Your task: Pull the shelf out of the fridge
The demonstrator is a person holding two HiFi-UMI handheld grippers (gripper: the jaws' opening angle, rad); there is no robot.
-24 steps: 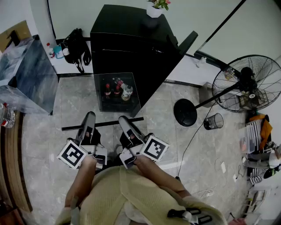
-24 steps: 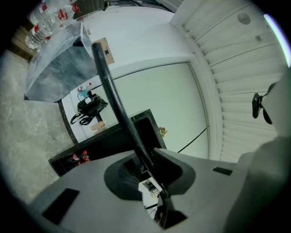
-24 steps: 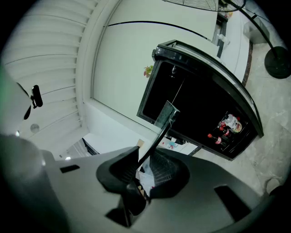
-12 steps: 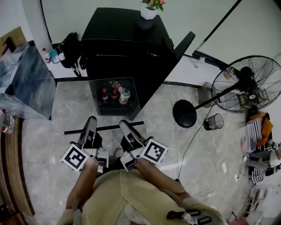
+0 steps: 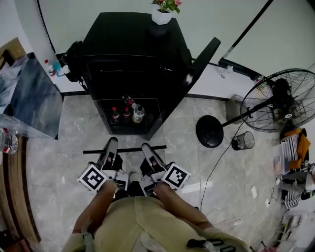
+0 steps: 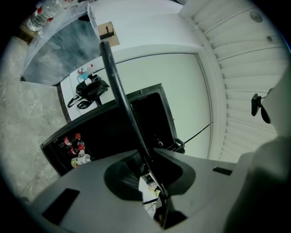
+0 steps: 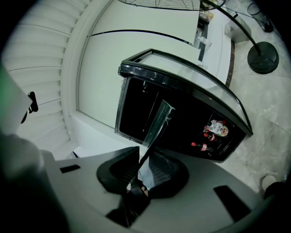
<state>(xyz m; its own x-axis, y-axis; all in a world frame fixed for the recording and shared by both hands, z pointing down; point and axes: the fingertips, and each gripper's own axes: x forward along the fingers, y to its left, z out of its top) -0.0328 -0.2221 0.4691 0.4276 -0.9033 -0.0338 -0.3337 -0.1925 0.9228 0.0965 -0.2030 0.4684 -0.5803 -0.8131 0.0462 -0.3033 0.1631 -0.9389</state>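
The black fridge [image 5: 133,44] stands open ahead, its door [image 5: 204,54] swung to the right and bottles [image 5: 125,114] at the bottom inside. The shelf [image 5: 125,148], a thin glass pane with a dark edge, is out of the fridge and held level over the floor in front of it. My left gripper [image 5: 111,143] is shut on its left part. My right gripper [image 5: 146,147] grips its right part, its jaws closing on it. The left gripper view shows the shelf [image 6: 118,86] edge-on, running up from between the jaws [image 6: 145,157]. In the right gripper view the pane [image 7: 159,120] rises from the jaws [image 7: 143,166].
A pedestal fan [image 5: 280,101] with a round base [image 5: 210,131] and a small bin [image 5: 241,141] stand to the right. At the left is a glass-topped table [image 5: 34,98], with a black bag [image 5: 71,59] behind it. A flower pot [image 5: 161,15] sits on the fridge.
The shelf and both grippers have drawn back from the fridge toward the person. The two grippers now sit closer together, and the shelf's edge lies more level.
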